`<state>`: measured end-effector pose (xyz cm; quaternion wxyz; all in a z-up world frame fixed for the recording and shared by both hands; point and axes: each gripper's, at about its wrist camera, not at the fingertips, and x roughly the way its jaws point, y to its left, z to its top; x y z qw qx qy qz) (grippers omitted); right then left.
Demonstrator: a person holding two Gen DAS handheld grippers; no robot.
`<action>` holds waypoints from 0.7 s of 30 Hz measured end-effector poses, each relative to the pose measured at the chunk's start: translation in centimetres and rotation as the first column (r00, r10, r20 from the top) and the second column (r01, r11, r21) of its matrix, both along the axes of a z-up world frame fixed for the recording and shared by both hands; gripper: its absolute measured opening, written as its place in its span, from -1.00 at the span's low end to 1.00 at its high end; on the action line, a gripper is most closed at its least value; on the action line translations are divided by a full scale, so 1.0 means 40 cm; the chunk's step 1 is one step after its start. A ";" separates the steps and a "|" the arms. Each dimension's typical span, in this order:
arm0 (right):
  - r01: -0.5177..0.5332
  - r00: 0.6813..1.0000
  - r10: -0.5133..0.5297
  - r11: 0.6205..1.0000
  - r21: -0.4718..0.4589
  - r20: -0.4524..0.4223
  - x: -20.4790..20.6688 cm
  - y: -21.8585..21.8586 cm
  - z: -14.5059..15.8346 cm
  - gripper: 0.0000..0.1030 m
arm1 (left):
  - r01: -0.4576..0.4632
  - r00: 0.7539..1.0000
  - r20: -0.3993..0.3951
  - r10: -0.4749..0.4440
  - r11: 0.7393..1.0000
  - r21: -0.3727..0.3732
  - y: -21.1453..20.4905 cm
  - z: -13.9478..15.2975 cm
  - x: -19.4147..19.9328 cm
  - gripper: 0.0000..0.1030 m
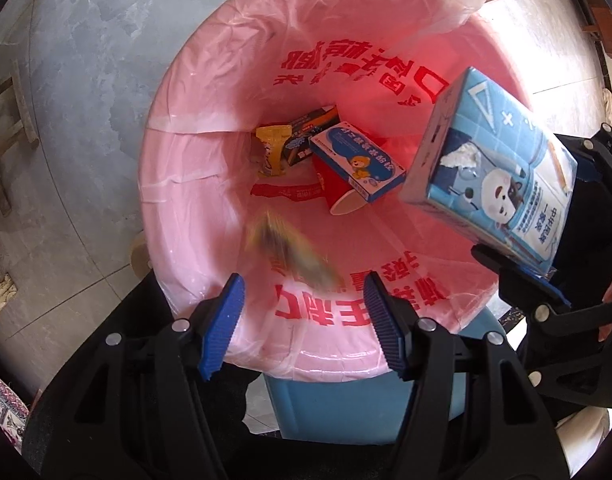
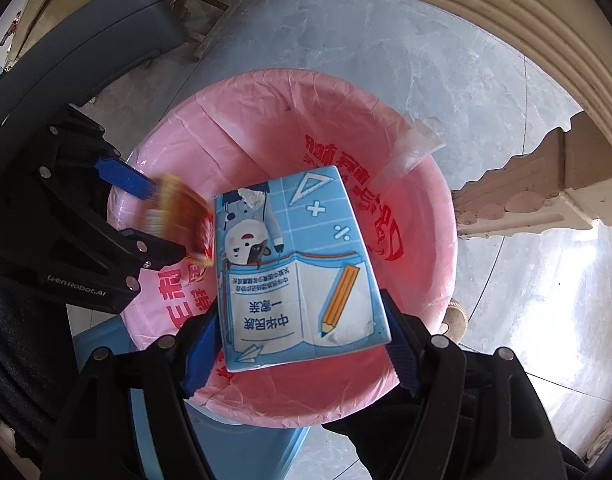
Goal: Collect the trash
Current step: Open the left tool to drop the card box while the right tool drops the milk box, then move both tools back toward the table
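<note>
— Left gripper (image 1: pixel 302 320): what is it doing?
— Its jaws stand wide apart with nothing between the blue pads (image 1: pixel 226 320). A blurred yellow-orange wrapper (image 1: pixel 290 252) hangs just beyond them, over the mouth of the trash bin (image 1: pixel 370 400), touching neither pad in the left wrist view.
— And the right gripper (image 2: pixel 306 344)?
— Clamped on a blue tissue pack (image 2: pixel 298 264), one pad on each long side near its lower end. The pack's long axis runs forward along the fingers, its torn opening with white tissue at the far end, printed face up toward the camera.
— Where is the pack relative to the bin?
— Above the open mouth, not inside. The pink bag (image 1: pixel 210 128) with red lettering lines the blue bin.
— What lies at the bottom?
— A small blue medicine box (image 1: pixel 358 160) resting on a red paper cup (image 1: pixel 338 192) tipped on its side, a dark carton (image 1: pixel 310 128) and a yellow packet (image 1: pixel 272 148) behind them.
— Anything around?
— Grey marble floor (image 1: pixel 86 80) and a carved table leg (image 2: pixel 538 184) well apart.
</note>
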<state>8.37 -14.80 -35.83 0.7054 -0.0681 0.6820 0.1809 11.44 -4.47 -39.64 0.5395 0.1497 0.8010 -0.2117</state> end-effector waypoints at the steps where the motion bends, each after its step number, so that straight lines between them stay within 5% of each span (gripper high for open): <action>1: -0.002 1.000 0.002 1.000 -0.002 -0.006 0.001 0.001 -0.003 0.38 | -0.001 1.000 -0.004 0.001 1.000 0.003 -0.002 -0.011 0.002 0.19; 21: -0.013 1.000 0.013 1.000 0.005 0.017 -0.004 0.025 0.017 0.39 | 0.047 0.998 0.035 -0.046 0.999 -0.019 -0.030 0.023 -0.011 0.44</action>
